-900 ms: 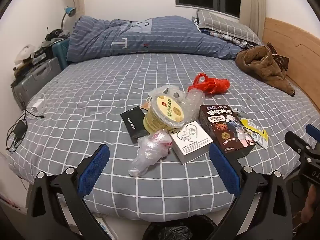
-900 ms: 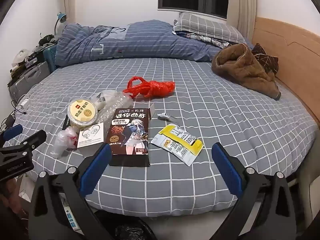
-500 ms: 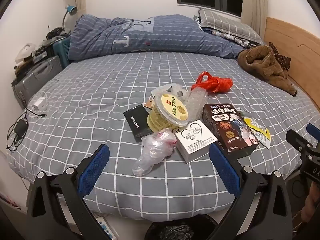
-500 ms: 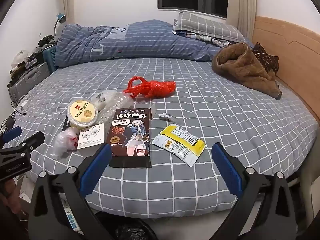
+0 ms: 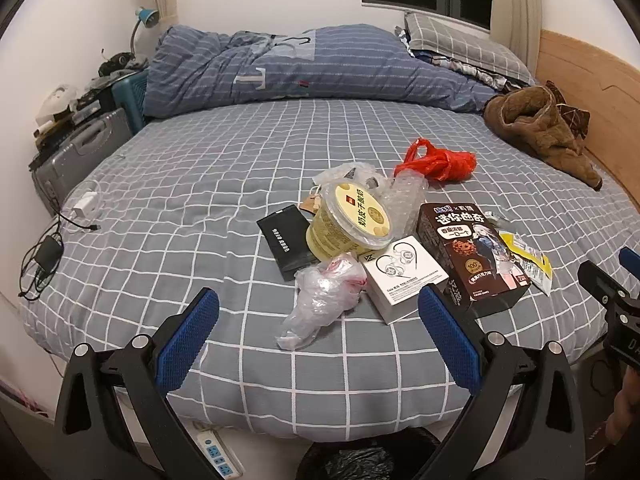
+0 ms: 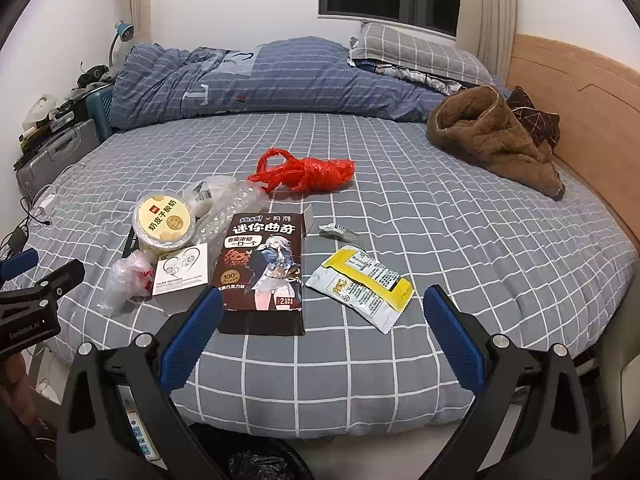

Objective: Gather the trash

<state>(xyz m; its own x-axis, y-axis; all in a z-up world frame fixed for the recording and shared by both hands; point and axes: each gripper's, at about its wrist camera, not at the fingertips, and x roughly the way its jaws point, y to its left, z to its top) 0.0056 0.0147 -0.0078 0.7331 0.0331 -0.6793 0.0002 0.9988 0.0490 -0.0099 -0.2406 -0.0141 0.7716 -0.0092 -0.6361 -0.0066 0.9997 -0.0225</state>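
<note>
Trash lies on the checked bed: a clear crumpled plastic bag (image 5: 324, 300), a white earphone box (image 5: 402, 276), a yellow tub (image 5: 348, 226), a black packet (image 5: 286, 240), a dark cookie box (image 6: 262, 268), a yellow-white wrapper (image 6: 362, 286), a small wrapper (image 6: 340, 231) and a red plastic bag (image 6: 306, 172). My left gripper (image 5: 318, 332) is open, just in front of the clear bag. My right gripper (image 6: 320, 328) is open, near the bed's front edge, in front of the cookie box and wrapper. A black-lined bin (image 5: 352, 460) sits below the bed edge.
A brown garment (image 6: 496, 140) lies at the right by the wooden headboard (image 6: 580, 120). A blue duvet (image 6: 260, 80) and pillows are at the back. A suitcase (image 5: 76, 156), cables and a charger (image 5: 48, 252) are at the left. A power strip (image 5: 216, 454) lies on the floor.
Both grippers have moved slightly forward toward the bed; the trash looks a little closer. Nothing was picked up and the jaws stayed open.
</note>
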